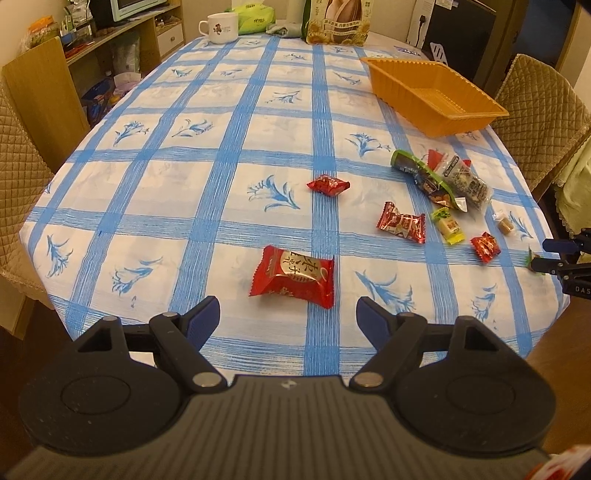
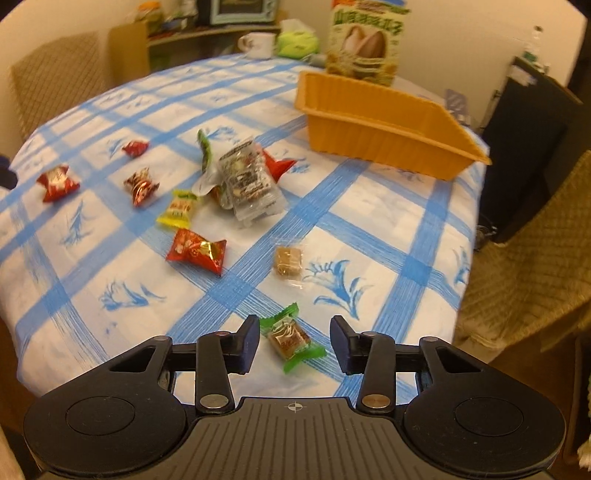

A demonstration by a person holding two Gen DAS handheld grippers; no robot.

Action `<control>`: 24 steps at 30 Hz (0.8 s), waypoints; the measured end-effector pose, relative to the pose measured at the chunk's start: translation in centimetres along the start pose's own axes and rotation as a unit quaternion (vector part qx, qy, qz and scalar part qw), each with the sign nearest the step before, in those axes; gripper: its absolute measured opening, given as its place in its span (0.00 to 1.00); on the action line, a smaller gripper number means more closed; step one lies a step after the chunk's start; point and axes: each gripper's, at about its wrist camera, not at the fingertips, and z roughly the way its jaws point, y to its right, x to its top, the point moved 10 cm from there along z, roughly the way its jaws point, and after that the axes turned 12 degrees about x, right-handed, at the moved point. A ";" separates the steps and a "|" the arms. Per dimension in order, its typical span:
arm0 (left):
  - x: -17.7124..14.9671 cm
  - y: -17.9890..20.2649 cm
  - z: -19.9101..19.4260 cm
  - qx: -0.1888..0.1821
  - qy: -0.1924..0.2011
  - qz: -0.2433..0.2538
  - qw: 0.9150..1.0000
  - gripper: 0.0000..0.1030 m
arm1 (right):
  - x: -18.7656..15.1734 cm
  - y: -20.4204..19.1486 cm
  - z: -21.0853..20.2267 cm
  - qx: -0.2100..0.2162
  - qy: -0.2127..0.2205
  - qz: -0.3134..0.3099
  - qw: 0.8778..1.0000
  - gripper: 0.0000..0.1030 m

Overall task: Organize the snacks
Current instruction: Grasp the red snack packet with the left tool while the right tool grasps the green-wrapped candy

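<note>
Several wrapped snacks lie loose on the blue-checked tablecloth (image 1: 184, 184). My left gripper (image 1: 288, 321) is open, just short of a large red packet (image 1: 293, 281). My right gripper (image 2: 294, 345) is open, its fingers on either side of a green-wrapped candy (image 2: 291, 338) near the table's front edge; it also shows at the right edge of the left wrist view (image 1: 550, 254). An empty orange tray (image 1: 436, 90) stands at the far right, and also shows in the right wrist view (image 2: 384, 125). A pile of clear and green packets (image 2: 240, 177) lies before it.
A seed bag (image 1: 338, 22), a white mug (image 1: 219, 27) and a green tissue pack (image 1: 255, 16) stand at the table's far end. Quilted chairs (image 1: 535, 99) flank the table. Small red candies (image 1: 328, 184), a yellow one (image 2: 179, 210) and a brown one (image 2: 287, 261) lie scattered.
</note>
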 end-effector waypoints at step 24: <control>-0.3 1.8 2.7 -0.021 -0.029 -0.007 0.999 0.63 | 0.6 1.3 -1.6 0.018 0.040 0.128 0.991 0.25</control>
